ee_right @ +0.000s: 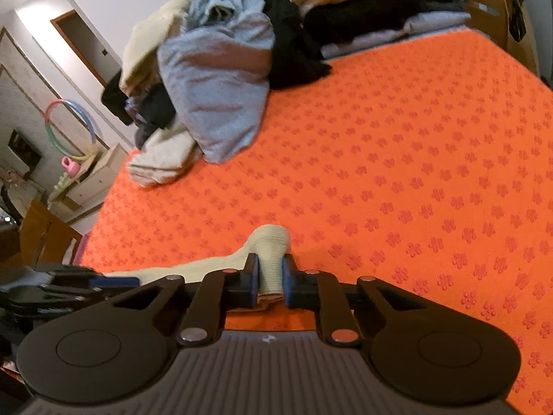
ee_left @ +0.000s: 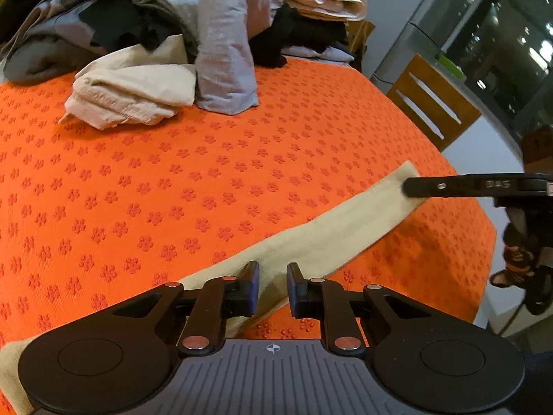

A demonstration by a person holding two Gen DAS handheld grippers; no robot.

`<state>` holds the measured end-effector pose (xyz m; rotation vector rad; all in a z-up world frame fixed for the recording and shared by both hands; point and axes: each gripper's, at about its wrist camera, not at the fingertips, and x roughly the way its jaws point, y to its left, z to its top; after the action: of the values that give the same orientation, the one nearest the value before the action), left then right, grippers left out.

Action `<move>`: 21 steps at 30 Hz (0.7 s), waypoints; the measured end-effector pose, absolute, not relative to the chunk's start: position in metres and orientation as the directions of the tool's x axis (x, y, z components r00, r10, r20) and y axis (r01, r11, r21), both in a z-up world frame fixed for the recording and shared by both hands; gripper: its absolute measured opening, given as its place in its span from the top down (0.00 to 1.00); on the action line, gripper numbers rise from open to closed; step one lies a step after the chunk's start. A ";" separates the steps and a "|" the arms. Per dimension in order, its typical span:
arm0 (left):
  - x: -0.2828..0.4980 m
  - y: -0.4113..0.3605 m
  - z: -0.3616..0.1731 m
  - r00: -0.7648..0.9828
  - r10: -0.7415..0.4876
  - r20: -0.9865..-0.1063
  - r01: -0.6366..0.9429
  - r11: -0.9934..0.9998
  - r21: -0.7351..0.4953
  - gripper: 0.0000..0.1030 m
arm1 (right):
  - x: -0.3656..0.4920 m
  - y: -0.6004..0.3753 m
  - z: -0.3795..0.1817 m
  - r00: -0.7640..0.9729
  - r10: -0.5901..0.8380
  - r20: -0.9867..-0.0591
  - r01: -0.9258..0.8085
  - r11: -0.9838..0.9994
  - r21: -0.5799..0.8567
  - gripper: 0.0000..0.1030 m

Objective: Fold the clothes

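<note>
A long, pale beige ribbed-knit strip of garment (ee_left: pixel 331 238) lies flat across the near part of the desk, which is covered by an orange cloth with a raised flower pattern (ee_left: pixel 193 180). Taking that strip as the landmark: the left tool (ee_left: pixel 273 288) sits at its near-left end, its blue-padded fingers (ee_left: pixel 251 288) standing either side of the fabric with a narrow gap between them; from the left wrist view the cloth passes between the pads, but I cannot tell whether they actually press on it. At the strip's far right end the right tool (ee_right: pixel 270 278) has its jaws drawn in tight on the cloth, which bunches into a rounded fold (ee_right: pixel 271 242) rising just beyond the pads. In the left wrist view one black finger of that right tool (ee_left: pixel 449 186) lies on the strip's end.

Well beyond the strip, at the desk's far edge, is a heap of unfolded clothes (ee_left: pixel 172 27): a grey knit piece (ee_left: pixel 224 55) draped forward, a cream garment (ee_left: pixel 131 93) beside it to the left, and black and tan items behind. To the right of the strip, off the desk, stands a wooden slatted chair (ee_left: pixel 432 103).
</note>
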<state>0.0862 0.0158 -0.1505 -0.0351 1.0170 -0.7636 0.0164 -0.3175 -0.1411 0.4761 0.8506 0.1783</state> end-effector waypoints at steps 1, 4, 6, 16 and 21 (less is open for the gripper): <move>0.086 0.017 -0.151 0.296 -0.592 -0.750 0.552 0.747 -0.371 0.80 | 0.015 -0.316 -0.135 0.657 0.338 -0.674 0.036 0.879 0.475 0.84; 0.086 0.020 -0.153 0.300 -0.607 -0.736 0.541 0.743 -0.393 0.81 | 0.012 -0.309 -0.116 0.669 0.340 -0.662 0.031 0.876 0.481 0.84; 0.086 0.022 -0.155 0.300 -0.619 -0.726 0.536 0.739 -0.408 0.80 | 0.011 -0.303 -0.104 0.675 0.341 -0.654 0.026 0.875 0.483 0.84; 0.079 0.054 -0.135 0.344 -0.698 -0.628 0.447 0.710 -0.544 0.64 | 0.023 -0.241 -0.051 0.641 0.401 -0.654 -0.088 0.885 0.457 0.84; 0.068 0.093 -0.102 0.386 -0.763 -0.518 0.361 0.642 -0.677 0.59 | 0.037 -0.198 -0.044 0.592 0.439 -0.676 -0.169 0.887 0.429 0.84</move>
<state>0.0680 0.0929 -0.1021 -0.5044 0.9179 -0.7554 0.0374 -0.1982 -0.0438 0.3380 0.8702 0.3615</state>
